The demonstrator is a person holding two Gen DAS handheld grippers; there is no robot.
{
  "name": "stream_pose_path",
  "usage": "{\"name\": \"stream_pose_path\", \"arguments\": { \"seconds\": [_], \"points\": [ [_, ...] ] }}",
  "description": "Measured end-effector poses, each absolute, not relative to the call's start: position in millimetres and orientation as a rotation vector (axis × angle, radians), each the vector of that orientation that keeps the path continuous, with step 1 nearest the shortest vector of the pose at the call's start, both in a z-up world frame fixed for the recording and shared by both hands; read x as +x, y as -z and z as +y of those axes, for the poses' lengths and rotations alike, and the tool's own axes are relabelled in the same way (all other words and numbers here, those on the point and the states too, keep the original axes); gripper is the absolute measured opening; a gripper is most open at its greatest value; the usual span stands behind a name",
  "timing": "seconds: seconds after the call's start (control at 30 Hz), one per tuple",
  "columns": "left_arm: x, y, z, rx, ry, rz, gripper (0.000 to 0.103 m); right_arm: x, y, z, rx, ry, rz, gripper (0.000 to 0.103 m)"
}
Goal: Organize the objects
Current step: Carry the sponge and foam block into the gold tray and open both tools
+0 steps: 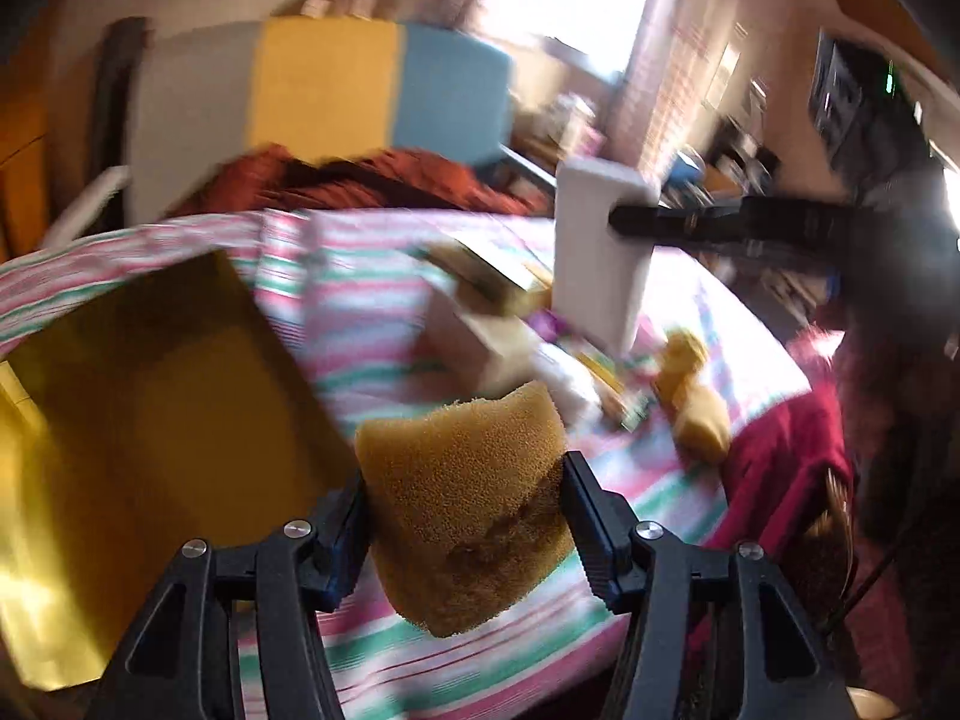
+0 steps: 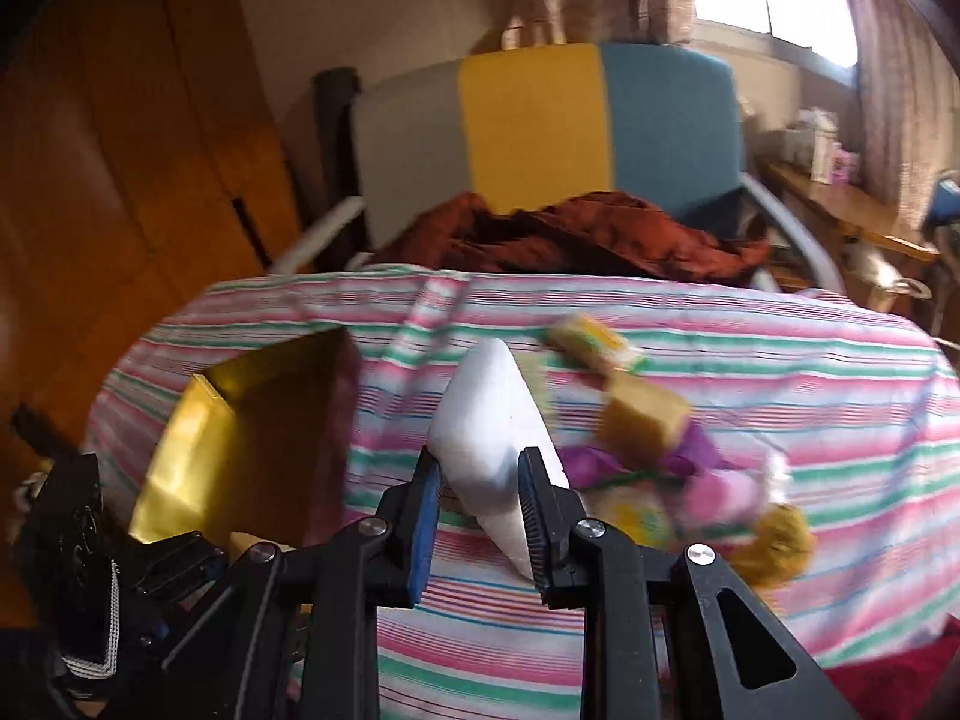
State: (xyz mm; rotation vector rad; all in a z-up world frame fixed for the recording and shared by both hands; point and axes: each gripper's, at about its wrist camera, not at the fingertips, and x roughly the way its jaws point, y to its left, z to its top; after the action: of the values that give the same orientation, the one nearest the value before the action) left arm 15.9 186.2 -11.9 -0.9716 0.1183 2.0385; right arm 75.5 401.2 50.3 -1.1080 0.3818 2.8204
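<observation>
Striped pink, green and white cloth (image 2: 750, 360) covers the table; no writing is legible through the blur. Left gripper (image 1: 465, 510) is clamped on a tan sponge (image 1: 462, 492) beside the open gold box (image 1: 150, 408) at left. Right gripper (image 2: 480, 516) is clamped on a white block (image 2: 492, 420), lifted above jumbled small items (image 2: 648, 420). Beyond stands a grey, yellow and blue chair (image 2: 540, 120).

Ochre sponge (image 1: 468, 498), white block (image 2: 495, 432), gold box (image 1: 150, 420), pink-green-white striped cloth (image 2: 750, 372).
</observation>
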Motion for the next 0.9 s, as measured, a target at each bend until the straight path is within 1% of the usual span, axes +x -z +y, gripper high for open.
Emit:
{"name": "stream_pose_path", "arguments": {
  "seconds": [0.1,0.2,0.27,0.3,0.33,0.37,0.43,0.5,0.63,0.77,0.83,0.9],
  "points": [
    [-1,-3,140,-0.955,-2.18,0.057,0.06,42,-54,362,-1.158,-2.927,0.407,0.026],
    [-18,-8,92,-0.975,-2.344,0.024,0.063,8,-52,314,-1.219,-3.014,0.373,0.026],
    [-27,-6,68,-1.002,-2.411,0.012,0.064,-14,-51,281,-1.26,-3.049,0.324,0.03],
    [-31,-3,58,-1.024,-2.443,0.004,0.066,-23,-49,266,-1.277,-3.062,0.3,0.033],
    [-35,3,48,-1.056,-2.476,0.003,0.067,-31,-47,254,-1.301,-3.08,0.281,0.05],
    [-38,7,40,-1.079,-2.503,0.003,0.069,-37,-45,241,-1.314,-3.09,0.264,0.079],
    [-43,16,25,-1.115,-2.551,0.007,0.074,-43,-43,221,-1.284,-3.081,0.238,0.102],
    [-46,25,15,-1.141,-2.561,-0.004,0.082,-43,-40,206,-1.263,-3.085,0.19,0.102],
    [-51,47,10,-1.196,-2.523,-0.053,0.082,-40,-32,181,-1.282,-3.025,-0.039,0.103],
    [-48,54,10,-1.212,-2.524,-0.043,0.082,-29,-29,170,-1.191,-2.946,-0.236,0.103],
    [-47,50,8,-1.201,-2.542,-0.055,0.082,-21,-28,167,-1.161,-2.919,-0.308,0.103],
    [-46,43,6,-1.178,-2.561,-0.064,0.082,-18,-28,167,-1.159,-2.906,-0.333,0.103]
  ]
}}
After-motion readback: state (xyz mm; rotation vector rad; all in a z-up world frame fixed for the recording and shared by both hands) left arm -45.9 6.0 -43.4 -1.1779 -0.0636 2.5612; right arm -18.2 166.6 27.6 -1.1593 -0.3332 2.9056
